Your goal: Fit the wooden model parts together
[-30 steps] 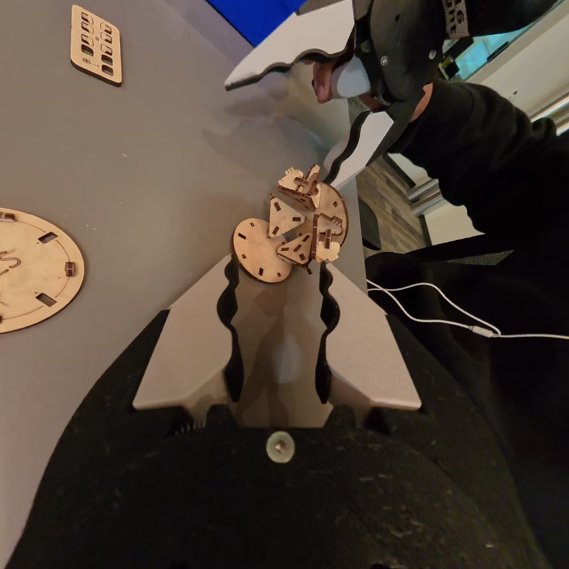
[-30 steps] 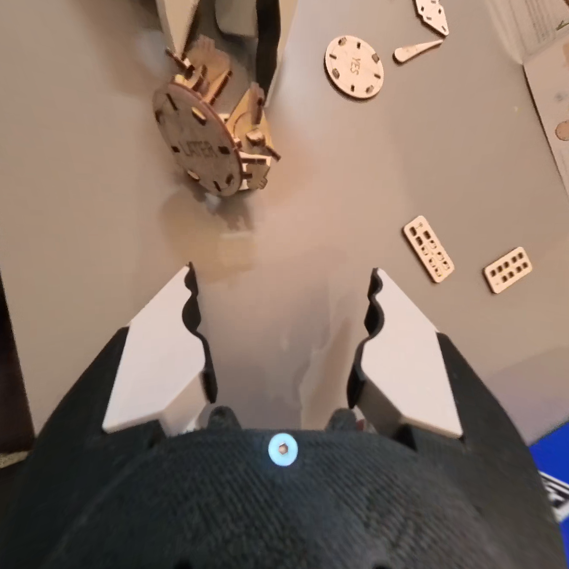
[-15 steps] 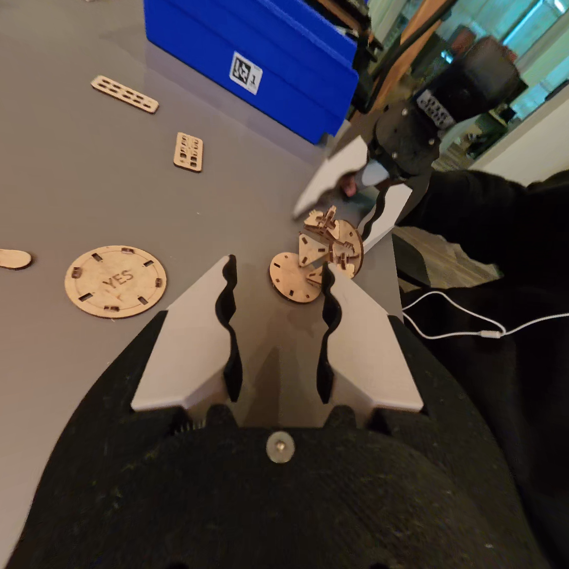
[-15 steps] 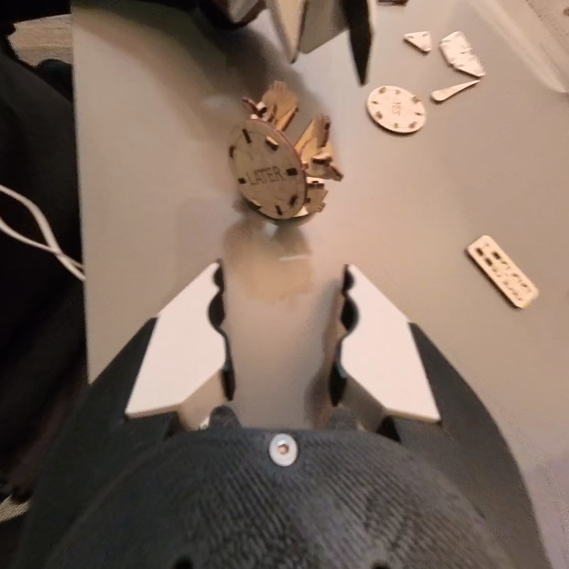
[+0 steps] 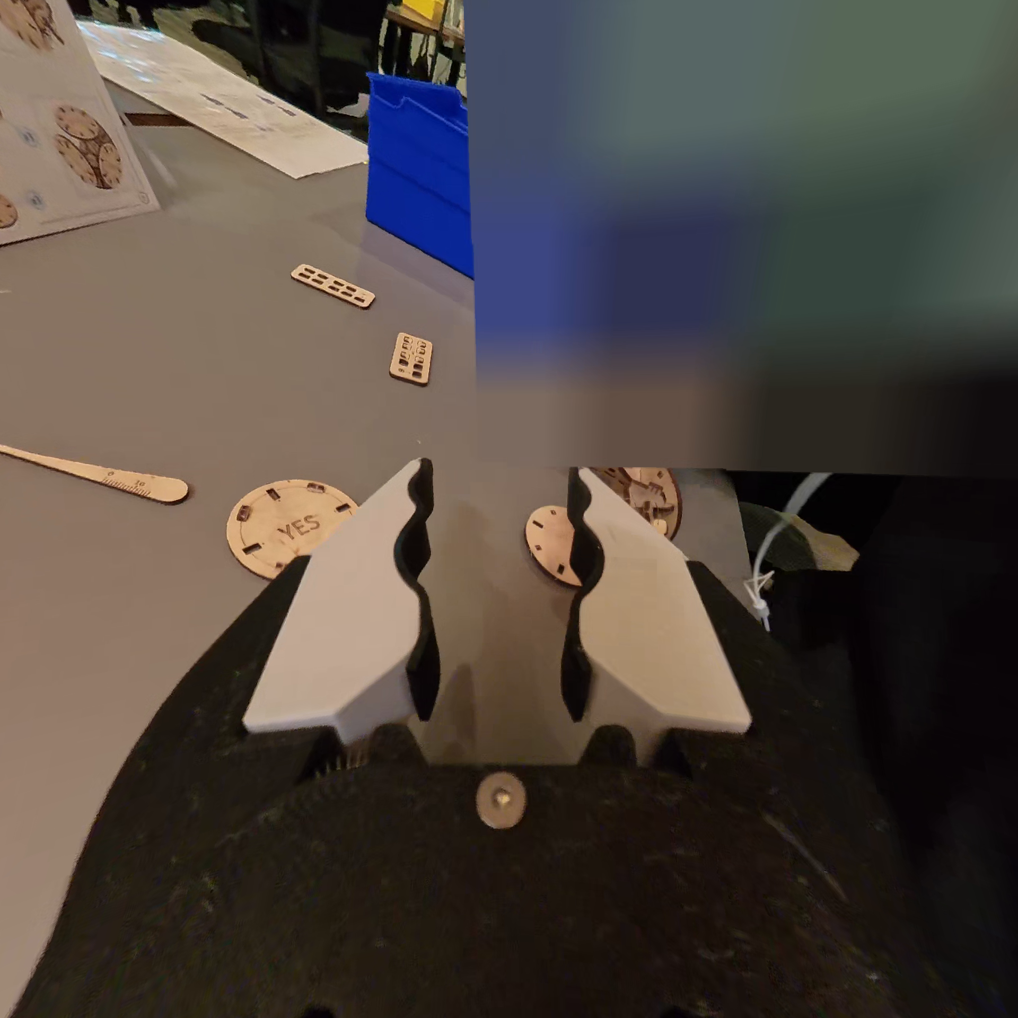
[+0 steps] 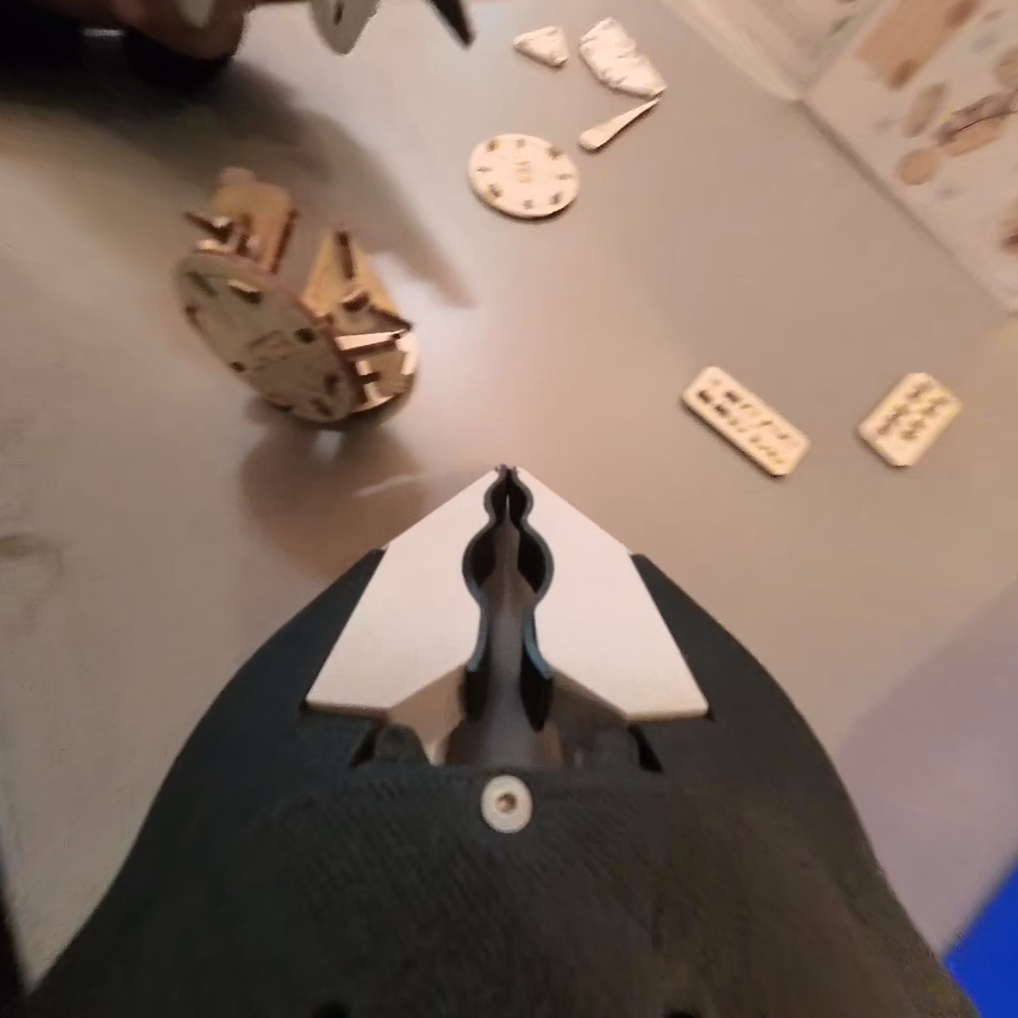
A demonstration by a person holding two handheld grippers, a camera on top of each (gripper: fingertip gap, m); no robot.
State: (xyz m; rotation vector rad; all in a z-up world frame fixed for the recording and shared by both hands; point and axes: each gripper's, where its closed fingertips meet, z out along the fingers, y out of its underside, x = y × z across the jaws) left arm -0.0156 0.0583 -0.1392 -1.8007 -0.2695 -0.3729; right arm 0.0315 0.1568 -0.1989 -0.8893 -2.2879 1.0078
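R tongs (image 6: 507, 472) fully closed, nothing held; L tongs (image 5: 498, 474) part open, empty, over bare counter (image 5: 165, 358). Wooden assy (image 6: 297, 325) sits tilted near counter edge, untouched. Risk: a nudge could tip it or knock it off.

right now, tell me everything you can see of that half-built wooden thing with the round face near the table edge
The wooden assembly looks like pale laser-cut plywood: a round slotted disc tilted on edge, with slotted tabs and triangular pieces plugged in behind it. A smaller slotted disc lies flat at its foot. It rests on the grey table near the edge. Neither gripper touches it: the left gripper is open and empty, the right gripper shut on nothing.
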